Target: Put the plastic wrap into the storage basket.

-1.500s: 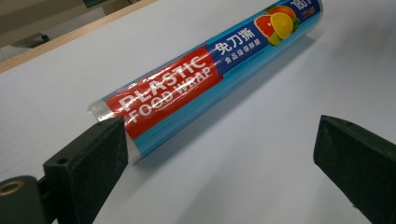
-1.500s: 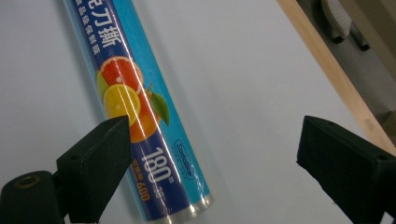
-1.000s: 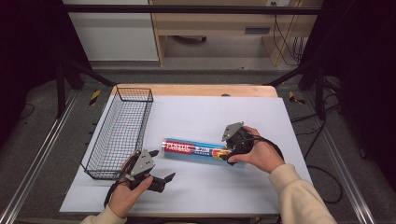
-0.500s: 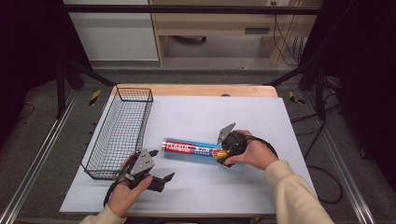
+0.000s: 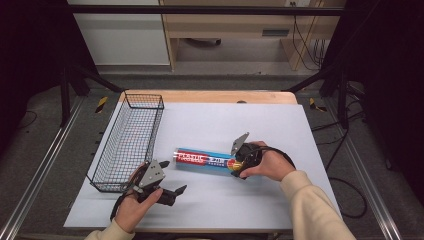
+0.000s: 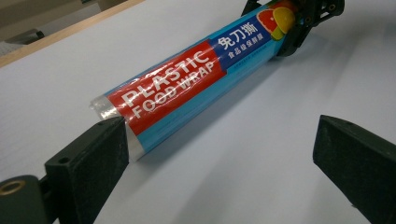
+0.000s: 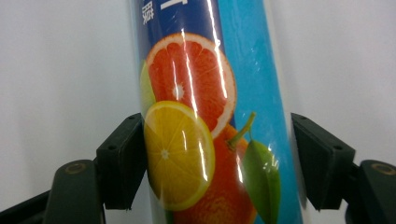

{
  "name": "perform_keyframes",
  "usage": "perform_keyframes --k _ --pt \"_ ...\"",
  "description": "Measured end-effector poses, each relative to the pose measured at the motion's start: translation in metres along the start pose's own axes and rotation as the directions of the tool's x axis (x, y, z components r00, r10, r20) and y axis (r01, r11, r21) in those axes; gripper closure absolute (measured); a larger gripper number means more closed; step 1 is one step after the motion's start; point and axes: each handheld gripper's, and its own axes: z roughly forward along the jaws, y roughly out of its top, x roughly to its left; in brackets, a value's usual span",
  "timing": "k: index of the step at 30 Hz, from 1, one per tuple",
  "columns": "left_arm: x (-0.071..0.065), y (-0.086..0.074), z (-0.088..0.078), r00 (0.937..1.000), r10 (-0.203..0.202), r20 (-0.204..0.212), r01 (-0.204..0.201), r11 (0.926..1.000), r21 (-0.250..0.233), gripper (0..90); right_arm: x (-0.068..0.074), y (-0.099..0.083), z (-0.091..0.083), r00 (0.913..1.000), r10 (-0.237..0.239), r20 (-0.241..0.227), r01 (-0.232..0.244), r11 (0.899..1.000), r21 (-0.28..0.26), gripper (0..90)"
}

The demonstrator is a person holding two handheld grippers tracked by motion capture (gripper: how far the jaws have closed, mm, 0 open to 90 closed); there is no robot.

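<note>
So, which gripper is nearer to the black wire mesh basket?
Left. The left gripper sits just beside the basket's near corner; the right gripper is farther away, closing around the end of the plastic wrap roll.

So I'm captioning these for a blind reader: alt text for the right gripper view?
A plastic food wrap roll, printed with citrus fruit, lies on a white table between the right gripper's two black jaws, which have just been closing and now sit against its sides.

Bright tabletop, dark surroundings; glare streaks the glossy roll (image 7: 205,116).
</note>
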Motion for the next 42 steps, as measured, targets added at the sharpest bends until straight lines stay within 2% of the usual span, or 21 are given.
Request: perform_keyframes --k 13,18,23,28,33,38,42 --pt "-0.001 0.000 0.001 1.0000 0.003 0.008 -0.003 0.9999 0.012 3.9 0.000 0.003 0.004 0.9999 0.012 0.003 -0.012 0.999 0.051 28.7" --pt "0.000 0.001 0.000 1.0000 0.005 0.008 -0.006 0.9999 0.009 4.0 0.002 0.003 0.003 0.9995 -0.026 0.016 0.025 0.998 0.050 29.6" --pt "0.003 0.002 -0.002 1.0000 0.001 0.004 -0.001 1.0000 0.004 4.0 0.008 0.004 0.001 0.9993 -0.030 0.023 0.029 0.999 0.045 30.5" --pt "0.006 0.003 -0.005 1.0000 -0.009 -0.001 0.009 1.0000 -0.004 4.0 0.015 0.007 -0.002 0.9969 -0.060 0.052 0.057 0.997 0.043 30.8" --pt "0.008 0.005 -0.008 0.9999 -0.013 -0.008 0.012 0.9998 -0.012 4.0 0.019 0.008 -0.005 0.9953 -0.079 0.057 0.076 0.996 0.046 30.9" --pt "0.014 0.012 -0.013 1.0000 0.002 -0.007 -0.002 0.9998 -0.017 4.4 0.022 0.007 -0.014 0.9950 -0.070 0.072 0.069 0.997 0.017 31.1" --pt "0.019 0.025 -0.015 0.9991 0.041 0.004 -0.041 0.9991 0.006 4.6 0.028 0.007 -0.025 0.9932 -0.084 0.081 0.084 0.996 0.012 31.1"
